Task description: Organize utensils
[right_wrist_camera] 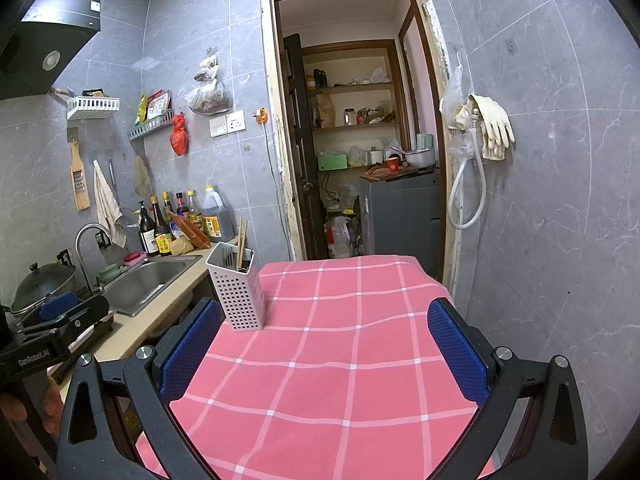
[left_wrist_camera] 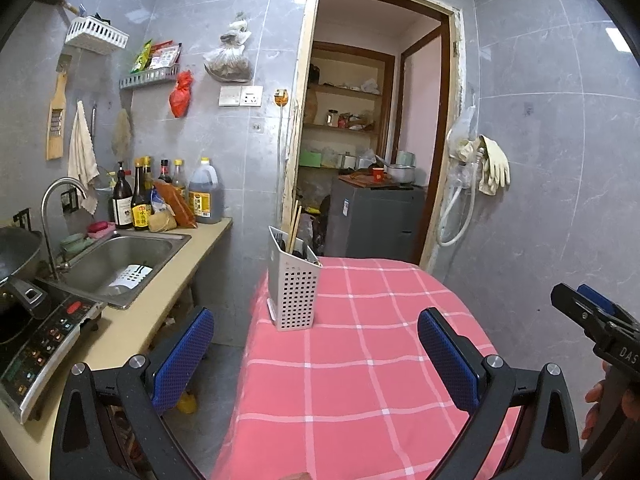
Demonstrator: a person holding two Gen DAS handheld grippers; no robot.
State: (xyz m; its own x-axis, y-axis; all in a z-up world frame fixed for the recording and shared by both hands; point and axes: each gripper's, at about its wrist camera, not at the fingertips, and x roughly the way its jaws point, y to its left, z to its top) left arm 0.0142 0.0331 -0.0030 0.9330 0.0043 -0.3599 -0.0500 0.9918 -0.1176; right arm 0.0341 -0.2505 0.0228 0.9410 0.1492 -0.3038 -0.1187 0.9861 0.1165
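Note:
A white perforated utensil holder [left_wrist_camera: 293, 284] stands upright at the far left of the table with the pink checked cloth [left_wrist_camera: 360, 360]. Wooden chopsticks [left_wrist_camera: 295, 222] and dark utensil handles stick out of its top. My left gripper [left_wrist_camera: 316, 356] is open and empty, held above the near part of the table, short of the holder. The holder also shows in the right wrist view [right_wrist_camera: 238, 288] with the chopsticks [right_wrist_camera: 242, 242]. My right gripper [right_wrist_camera: 324, 350] is open and empty above the cloth [right_wrist_camera: 340, 360], to the right of the holder. Each gripper shows at the edge of the other's view.
A counter [left_wrist_camera: 160, 292] runs along the left with a steel sink [left_wrist_camera: 120, 264], a tap, sauce bottles [left_wrist_camera: 168, 196] and an induction cooker [left_wrist_camera: 36, 344]. A doorway [left_wrist_camera: 368, 140] behind the table opens on shelves and a grey cabinet. Rubber gloves [left_wrist_camera: 494, 164] hang on the right wall.

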